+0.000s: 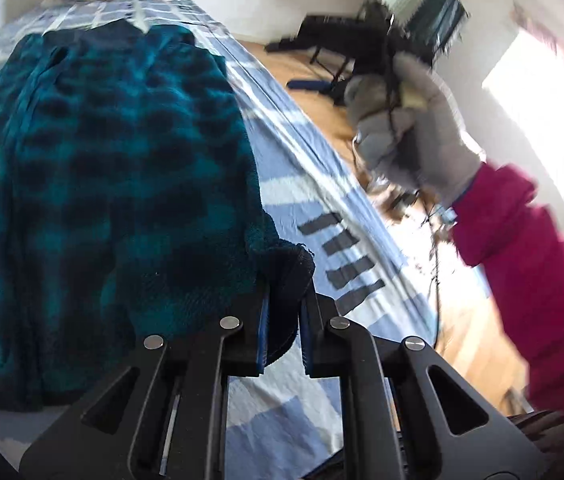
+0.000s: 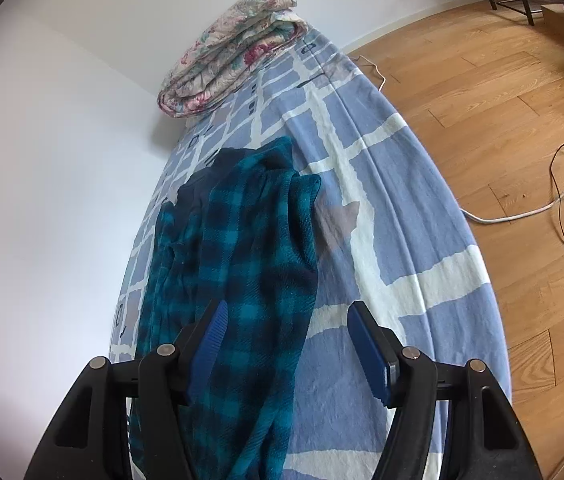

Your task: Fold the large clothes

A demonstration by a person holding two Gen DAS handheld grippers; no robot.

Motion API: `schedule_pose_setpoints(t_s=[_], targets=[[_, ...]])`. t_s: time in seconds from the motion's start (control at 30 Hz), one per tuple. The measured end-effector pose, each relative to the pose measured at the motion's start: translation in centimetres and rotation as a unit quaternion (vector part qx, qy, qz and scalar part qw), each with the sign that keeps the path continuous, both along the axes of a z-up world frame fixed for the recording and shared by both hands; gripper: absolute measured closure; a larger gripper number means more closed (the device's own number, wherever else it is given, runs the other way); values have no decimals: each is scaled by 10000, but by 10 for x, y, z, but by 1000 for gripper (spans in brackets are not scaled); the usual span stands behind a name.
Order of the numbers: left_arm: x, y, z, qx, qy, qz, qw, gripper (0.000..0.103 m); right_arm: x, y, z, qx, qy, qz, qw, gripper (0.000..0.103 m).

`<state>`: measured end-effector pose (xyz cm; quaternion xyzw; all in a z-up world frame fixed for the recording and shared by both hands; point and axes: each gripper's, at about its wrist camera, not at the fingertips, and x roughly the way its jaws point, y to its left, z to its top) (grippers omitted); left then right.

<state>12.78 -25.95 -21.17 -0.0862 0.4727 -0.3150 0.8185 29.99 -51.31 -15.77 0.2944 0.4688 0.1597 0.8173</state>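
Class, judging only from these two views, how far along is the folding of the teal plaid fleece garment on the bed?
Done: teal plaid fleece garment lies lengthwise on the blue-and-white checked bedsheet. In hand: left gripper pinches its dark cuff; right gripper is open. Left: no finished fold shows.

Left gripper (image 1: 282, 320): black plastic linkage arms, round silver pins at the joints, blue ribbed pads. Right gripper (image 2: 286, 340): same build (triangular cut-outs in the outer arms). Person's hand (image 1: 409, 128): grey knit glove, above a magenta sleeve (image 1: 529, 256) with a ribbed cuff.
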Motion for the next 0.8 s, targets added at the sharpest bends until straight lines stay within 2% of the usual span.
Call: schedule_pose_setpoints(t_s=[0.07, 0.2, 0.37, 0.5, 0.53, 0.57, 0.7, 0.8], targets=[[2, 10, 2, -247, 75, 126, 9996, 93, 11, 11, -12, 11, 120, 34, 9999, 37], [4, 16, 2, -429, 110, 162, 9989, 93, 32, 35, -36, -205, 378, 83, 9990, 37], [0, 19, 3, -564, 103, 150, 9982, 93, 46, 48, -52, -168, 482, 69, 9987, 37], [0, 30, 9, -749, 50, 239, 9969, 93, 49, 63, -58, -355, 464, 131, 9982, 37], [0, 34, 9, -775, 43, 238, 9967, 93, 50, 66, -58, -281, 505, 234, 9981, 55], [1, 35, 9, -792, 45, 249, 9965, 93, 51, 70, -60, -207, 590, 301, 9976, 66], [-1, 47, 7, -916, 115, 338, 9952, 93, 52, 80, -46, -600, 532, 247, 9965, 95], [-3, 61, 7, -1061, 140, 466, 9932, 93, 55, 93, -29, -931, 569, 283, 9936, 99]])
